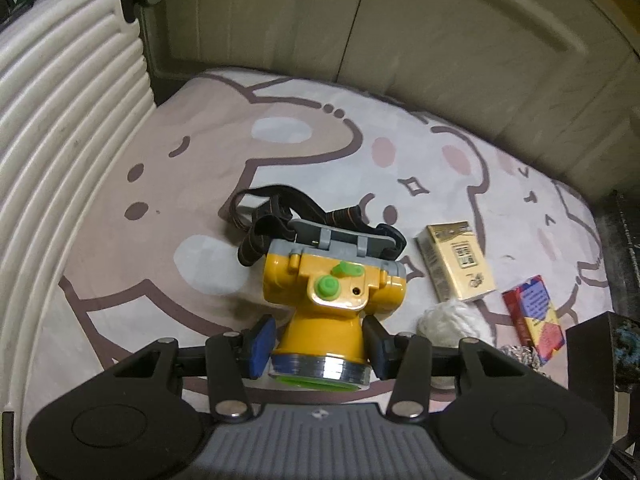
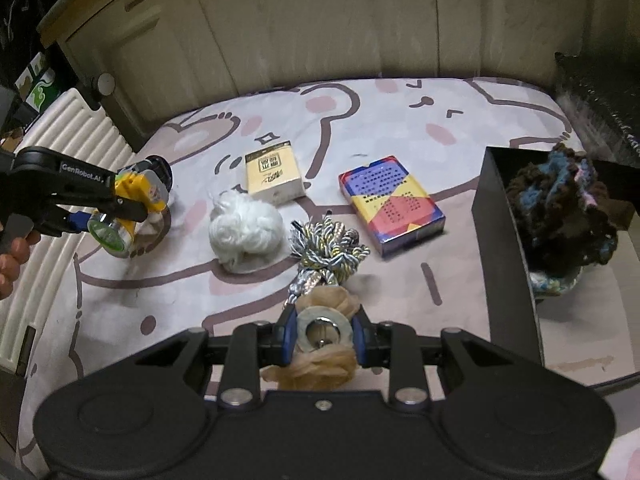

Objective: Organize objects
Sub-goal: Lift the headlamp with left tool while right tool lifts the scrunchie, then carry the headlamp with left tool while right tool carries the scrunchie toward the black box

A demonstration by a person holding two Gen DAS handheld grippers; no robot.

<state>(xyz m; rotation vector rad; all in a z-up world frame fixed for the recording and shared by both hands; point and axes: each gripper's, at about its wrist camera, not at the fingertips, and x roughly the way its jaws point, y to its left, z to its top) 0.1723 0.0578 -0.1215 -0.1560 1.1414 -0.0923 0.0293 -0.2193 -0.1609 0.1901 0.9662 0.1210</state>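
My left gripper (image 1: 318, 344) clamps the hard, slick headlamp (image 1: 332, 292) at its neck; my right gripper (image 2: 325, 334) pinches a soft tassel ring (image 2: 325, 330).

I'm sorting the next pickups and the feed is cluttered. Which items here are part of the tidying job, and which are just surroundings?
In the job:
yellow headlamp, in left hand-held gripper
beige tassel with ring, in right hand-held gripper
white yarn ball
braided cord bundle
cream card box
colourful card box
crocheted piece in black bin

Surroundings:
cartoon mat
ribbed white board
cabinet doors
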